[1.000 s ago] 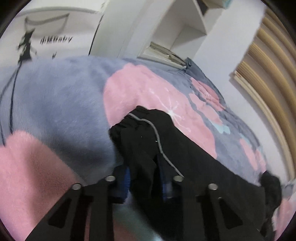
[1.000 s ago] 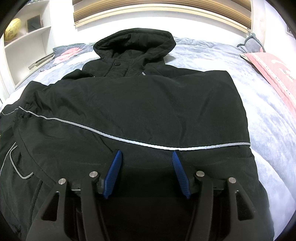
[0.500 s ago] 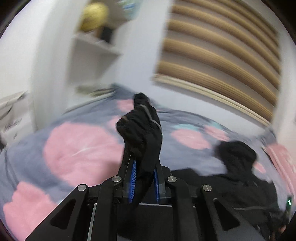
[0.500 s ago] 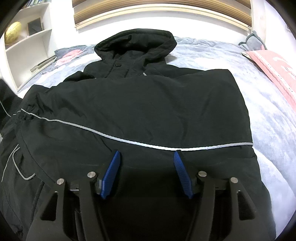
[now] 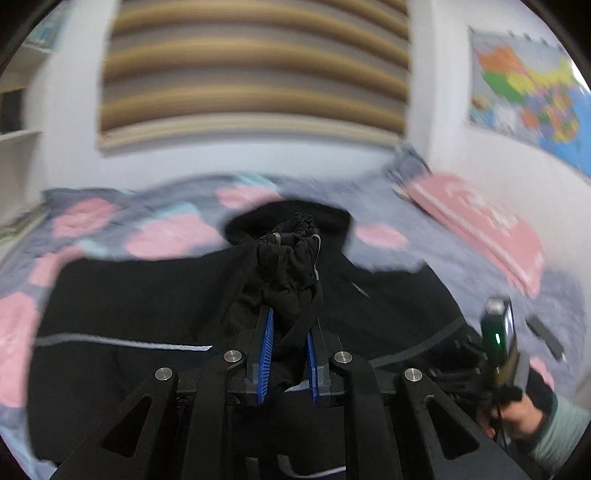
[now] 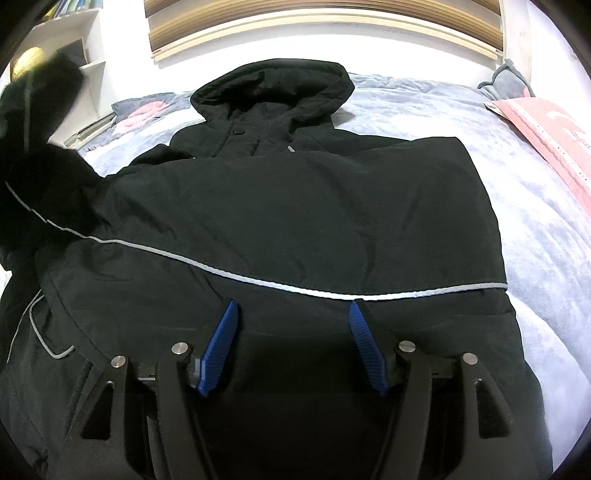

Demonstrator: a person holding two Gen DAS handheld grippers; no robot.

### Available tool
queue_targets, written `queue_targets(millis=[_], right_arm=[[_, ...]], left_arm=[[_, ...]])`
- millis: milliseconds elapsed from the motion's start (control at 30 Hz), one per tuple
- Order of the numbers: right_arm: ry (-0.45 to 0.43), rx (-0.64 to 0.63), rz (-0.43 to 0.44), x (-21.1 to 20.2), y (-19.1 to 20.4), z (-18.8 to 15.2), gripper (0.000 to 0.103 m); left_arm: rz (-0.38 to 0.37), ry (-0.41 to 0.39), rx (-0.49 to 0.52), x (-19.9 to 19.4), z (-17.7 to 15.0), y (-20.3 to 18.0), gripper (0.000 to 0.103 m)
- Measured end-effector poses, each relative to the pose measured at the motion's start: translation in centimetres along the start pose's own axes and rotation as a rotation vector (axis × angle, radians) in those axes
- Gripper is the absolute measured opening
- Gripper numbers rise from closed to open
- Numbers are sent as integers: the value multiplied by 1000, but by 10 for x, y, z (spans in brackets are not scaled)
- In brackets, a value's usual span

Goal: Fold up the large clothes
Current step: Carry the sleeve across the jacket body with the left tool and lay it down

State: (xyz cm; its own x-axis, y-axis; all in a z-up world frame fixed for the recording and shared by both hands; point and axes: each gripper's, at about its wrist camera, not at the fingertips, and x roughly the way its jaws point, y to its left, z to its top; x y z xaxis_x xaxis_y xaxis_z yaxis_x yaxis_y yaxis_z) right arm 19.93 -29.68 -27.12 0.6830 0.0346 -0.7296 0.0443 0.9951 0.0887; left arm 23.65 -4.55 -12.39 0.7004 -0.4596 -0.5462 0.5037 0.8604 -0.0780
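Note:
A large black hooded jacket (image 6: 295,206) with a grey reflective stripe lies flat on the bed, hood at the far end. My left gripper (image 5: 290,321) is shut on the bunched black sleeve cuff (image 5: 288,258) and holds it lifted above the jacket body (image 5: 129,306). That raised sleeve shows at the left edge of the right wrist view (image 6: 40,155). My right gripper (image 6: 291,310) is open and empty, low over the jacket's lower part, just below the stripe. The right gripper's body and the hand holding it show at the right of the left wrist view (image 5: 498,332).
The bed has a grey blanket with pink patches (image 5: 166,236). A pink pillow (image 6: 554,140) lies at the far right. A white shelf (image 6: 88,55) stands at the left, slatted headboard (image 6: 325,14) behind. A coloured map (image 5: 524,99) hangs on the right wall.
My left gripper has lifted the sleeve cuff off the blanket and swung it to the right, over the jacket body. The right gripper has stayed nearly still, open.

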Motion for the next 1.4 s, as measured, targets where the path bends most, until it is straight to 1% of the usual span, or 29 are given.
queue_targets(millis=[67,133,200,267,300,333,367,400,433,533,667,700,767,833,900,1033,1100,1200,1233,1267,1300,1333,1367,1400], right_arm=[[-2,1,5,0,-1,0,67],[-3,2,7,0,0,0,67],[-5,2,9,-1,0,-1,67],[-6,4,12,-1,0,-1,68],[-7,4,12,-1,0,-1,68],[-6,3,12,0,1,-1,68],[-6,2,13,0,1,-1,68],[-6,3,12,0,1,-1,68],[-5,2,11,0,1,0,68],[3,-5,-3,0,4,1,68],[44,-5,-33,-7,12,8,69],[47,12,-1,-13,15,10,69],[43,68,113,-25,21,15,69],[47,91,179,-32,34,21,69],[58,91,226,-33,49,27,69],[68,71,259,-29,80,37,69],[81,91,281,-23,87,40,69],[98,122,286,-8,94,45,69],[118,129,296,1,97,45,67],[137,133,300,7,99,46,46],[148,131,299,12,100,46,35],[147,122,284,15,101,47,34],[133,114,278,14,101,47,29],[117,99,267,9,101,47,28]], left_arm=[[-44,83,18,26,-13,-14,16],[-59,180,22,58,-31,-24,16],[-67,243,30,79,-51,-35,17],[-61,287,50,91,-67,-38,19],[-56,296,65,93,-71,-40,21],[-57,295,74,92,-71,-43,27],[-85,302,68,90,-68,-45,44],[-128,310,46,86,-67,-45,53],[-161,307,19,80,-66,-43,61],[-173,276,4,62,-55,-47,61],[-158,208,19,19,-40,-40,62],[-156,191,21,10,-35,-36,62],[-135,163,18,-8,-29,-27,62],[-119,131,-1,-26,-25,-16,62],[-109,110,-24,-40,-22,-3,62],[-70,82,-67,-61,-24,24,62],[-51,80,-93,-64,-26,36,62],[-20,74,-143,-69,-32,55,62],[-7,72,-160,-70,-33,61,62],[4,68,-172,-71,-35,66,62],[17,63,-183,-73,-35,71,62],[36,58,-191,-75,-36,75,62],[51,54,-195,-76,-36,76,62],[69,49,-198,-77,-36,79,62]])
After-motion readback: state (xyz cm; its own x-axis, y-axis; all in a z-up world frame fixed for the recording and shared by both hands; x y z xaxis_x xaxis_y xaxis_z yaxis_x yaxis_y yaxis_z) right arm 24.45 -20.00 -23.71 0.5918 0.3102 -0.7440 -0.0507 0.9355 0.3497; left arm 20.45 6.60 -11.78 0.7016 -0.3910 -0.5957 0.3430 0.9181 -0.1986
